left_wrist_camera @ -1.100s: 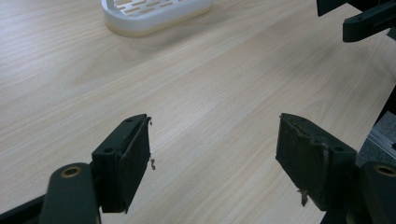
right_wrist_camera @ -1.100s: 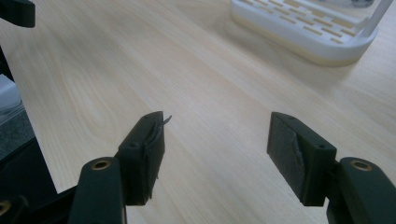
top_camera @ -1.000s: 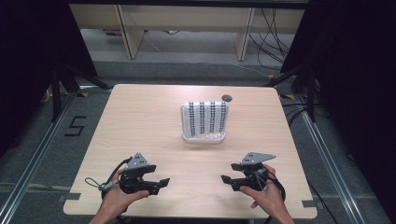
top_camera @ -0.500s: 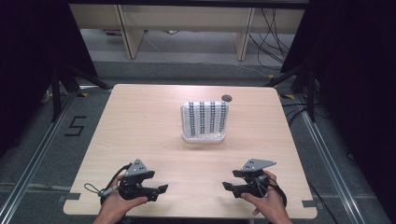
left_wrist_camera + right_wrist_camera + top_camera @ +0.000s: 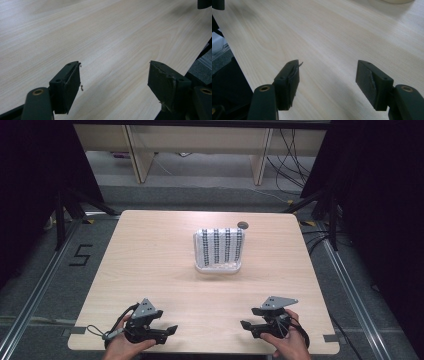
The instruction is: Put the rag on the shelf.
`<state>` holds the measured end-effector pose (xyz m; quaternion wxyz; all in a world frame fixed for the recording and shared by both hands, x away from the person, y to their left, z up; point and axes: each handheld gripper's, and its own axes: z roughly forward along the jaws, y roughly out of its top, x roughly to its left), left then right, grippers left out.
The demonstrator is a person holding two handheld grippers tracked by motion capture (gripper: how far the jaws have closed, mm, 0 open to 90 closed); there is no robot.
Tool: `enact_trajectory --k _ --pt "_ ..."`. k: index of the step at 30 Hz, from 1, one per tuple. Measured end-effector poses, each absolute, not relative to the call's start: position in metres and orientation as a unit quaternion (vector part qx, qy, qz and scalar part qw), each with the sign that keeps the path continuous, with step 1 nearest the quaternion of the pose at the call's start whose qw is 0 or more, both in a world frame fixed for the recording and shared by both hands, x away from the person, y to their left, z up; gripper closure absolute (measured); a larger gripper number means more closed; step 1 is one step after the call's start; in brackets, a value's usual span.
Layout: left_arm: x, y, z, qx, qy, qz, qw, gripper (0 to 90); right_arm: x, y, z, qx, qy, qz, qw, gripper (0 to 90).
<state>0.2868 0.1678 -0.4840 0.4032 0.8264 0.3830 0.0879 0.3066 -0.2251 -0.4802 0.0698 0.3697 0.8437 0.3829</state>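
I have the wooden table (image 5: 150, 270) in front of me, pale and wide, standing on a grey floor (image 5: 45, 285) with metal rails along both sides and a mark like a "5" taped at the left. Beyond the far edge stand the legs of a light wooden bench or shelf (image 5: 135, 155), with loose cables (image 5: 290, 155) trailing on the floor to the right of it.

Past the middle of the table, a little to the right, sits a white tray (image 5: 218, 251) that holds four dark upright rows; I cannot tell what the rows are made of. Just beyond its far right corner lies a small dark round disc (image 5: 243, 225), close beside the tray.

At the near edge I hold the left gripper (image 5: 162, 334) at the near left, its jaws apart and nothing between them, pointing right. The right gripper (image 5: 251, 327) is at the near right, pointing left toward the other, its jaws also apart and empty. Both are well apart from the tray, with only bare tabletop between, and nothing stands in the way.
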Motion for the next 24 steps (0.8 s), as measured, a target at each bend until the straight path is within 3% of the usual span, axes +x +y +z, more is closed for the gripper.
enact_trajectory --k 24 --pt "0.2847 0.1631 -0.4887 0.825 0.387 0.087 0.403 25.4 0.3016 -0.2289 -0.4842 0.372 0.843 0.380 0.080 33.7"
